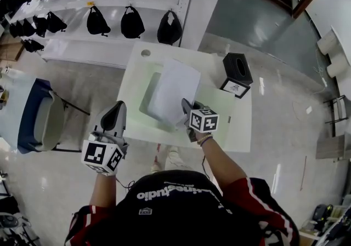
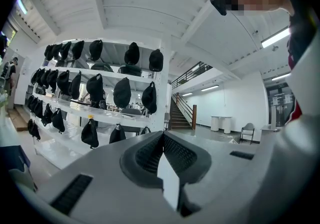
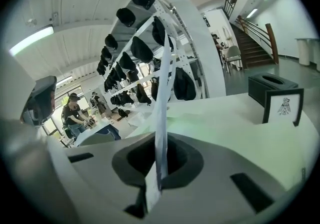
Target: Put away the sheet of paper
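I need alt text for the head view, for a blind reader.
Seen from above, the right tool pinches a white sheet of paper over a pale green tray on a white table. The left tool is shut and empty, beside the table.

**What I can't make out**

My sheet of paper covers most of the green tray, and its near corner vanishes behind my right gripper. The card has print too small to read. The shelves run off the top edge.
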Available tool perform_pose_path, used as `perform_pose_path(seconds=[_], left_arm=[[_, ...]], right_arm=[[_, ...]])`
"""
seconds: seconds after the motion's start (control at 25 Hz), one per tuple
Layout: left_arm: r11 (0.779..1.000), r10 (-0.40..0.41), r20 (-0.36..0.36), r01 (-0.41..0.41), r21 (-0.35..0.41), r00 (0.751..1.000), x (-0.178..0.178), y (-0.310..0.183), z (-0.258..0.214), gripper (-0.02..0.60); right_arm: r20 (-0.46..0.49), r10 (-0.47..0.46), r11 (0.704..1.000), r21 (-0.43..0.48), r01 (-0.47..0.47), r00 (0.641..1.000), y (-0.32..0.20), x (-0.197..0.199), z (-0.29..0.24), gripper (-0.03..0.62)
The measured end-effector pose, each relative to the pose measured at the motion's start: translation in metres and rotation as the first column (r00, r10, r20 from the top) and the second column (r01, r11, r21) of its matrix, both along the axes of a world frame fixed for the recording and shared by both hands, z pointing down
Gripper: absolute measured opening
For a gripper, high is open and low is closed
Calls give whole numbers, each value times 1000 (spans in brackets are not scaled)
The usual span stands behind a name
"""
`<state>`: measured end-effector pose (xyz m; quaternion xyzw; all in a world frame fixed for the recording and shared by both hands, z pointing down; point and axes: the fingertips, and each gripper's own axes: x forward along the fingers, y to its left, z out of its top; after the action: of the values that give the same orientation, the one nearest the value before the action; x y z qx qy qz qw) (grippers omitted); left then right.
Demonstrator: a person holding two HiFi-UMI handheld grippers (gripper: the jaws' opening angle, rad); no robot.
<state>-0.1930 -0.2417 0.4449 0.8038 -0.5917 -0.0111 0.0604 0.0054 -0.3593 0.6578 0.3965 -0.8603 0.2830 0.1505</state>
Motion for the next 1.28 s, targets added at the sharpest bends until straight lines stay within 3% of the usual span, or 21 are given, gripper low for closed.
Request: perform_pose_path(seconds=[0.6,1.28], left_arm=[[1000,13,7,-13,-2,1000,1,-6,0,5],[999,41,7,-41,-8,999,4,-7,2,5]], right_arm=[[-31,108,972,-204,-112,994,6,34,57,5],[-51,150,941,-300,-158,987,25,55,86,5]])
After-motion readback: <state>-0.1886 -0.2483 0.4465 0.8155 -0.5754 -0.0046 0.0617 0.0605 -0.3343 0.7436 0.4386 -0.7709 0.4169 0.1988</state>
